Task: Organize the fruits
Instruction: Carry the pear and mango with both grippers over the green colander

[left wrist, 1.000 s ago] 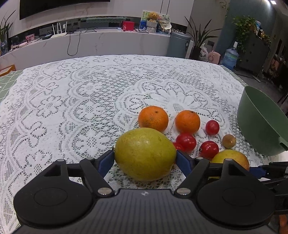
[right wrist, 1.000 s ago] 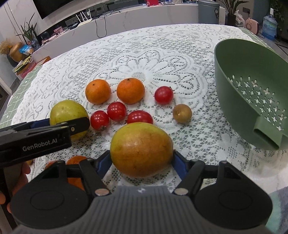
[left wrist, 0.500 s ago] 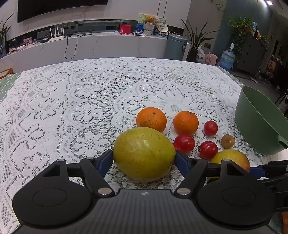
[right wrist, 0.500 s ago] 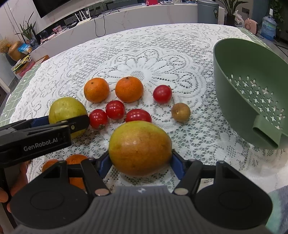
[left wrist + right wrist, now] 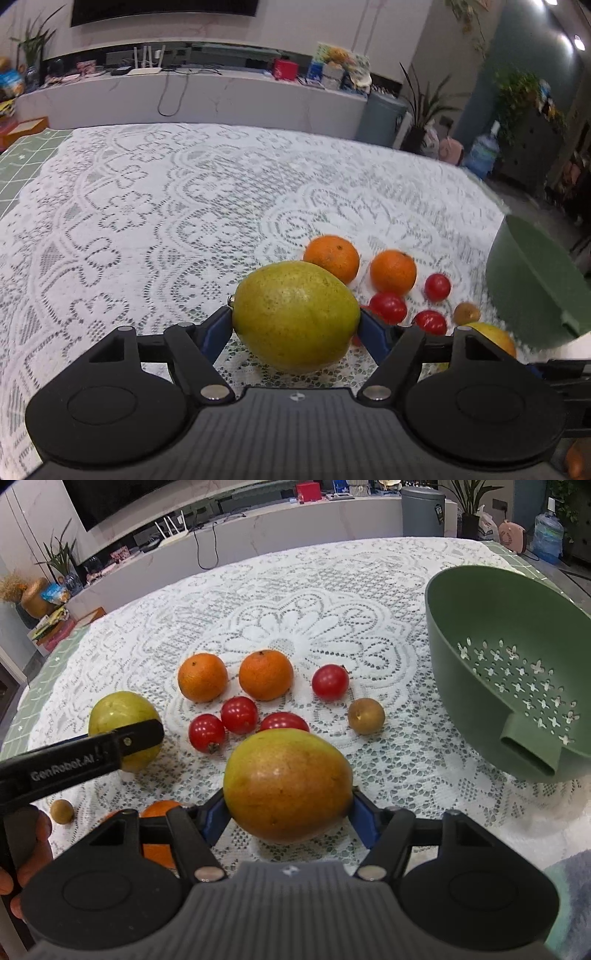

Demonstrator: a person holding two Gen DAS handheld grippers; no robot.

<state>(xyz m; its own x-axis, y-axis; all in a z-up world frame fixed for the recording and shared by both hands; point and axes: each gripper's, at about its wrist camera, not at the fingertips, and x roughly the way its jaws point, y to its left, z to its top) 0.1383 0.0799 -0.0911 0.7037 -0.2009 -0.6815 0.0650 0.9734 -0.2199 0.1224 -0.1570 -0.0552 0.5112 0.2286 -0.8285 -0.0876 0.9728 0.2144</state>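
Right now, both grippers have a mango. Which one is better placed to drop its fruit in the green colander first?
Right. The right gripper, shut on the reddish mango, has the green colander close beside it, nothing between. The left gripper with the green mango sits farther off, across the loose fruit.

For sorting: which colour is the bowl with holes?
Dark green; the colander bowl shows best in the right wrist view.

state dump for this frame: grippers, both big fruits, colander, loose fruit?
left gripper: shut on green mango, jaws closed in slightly just now
green mango: gripped
right gripper: shut on yellow-orange mango
yellow-orange mango: gripped
green colander: on its side, empty
two oranges: loose on the lace cloth
cherry tomatoes: loose on the cloth
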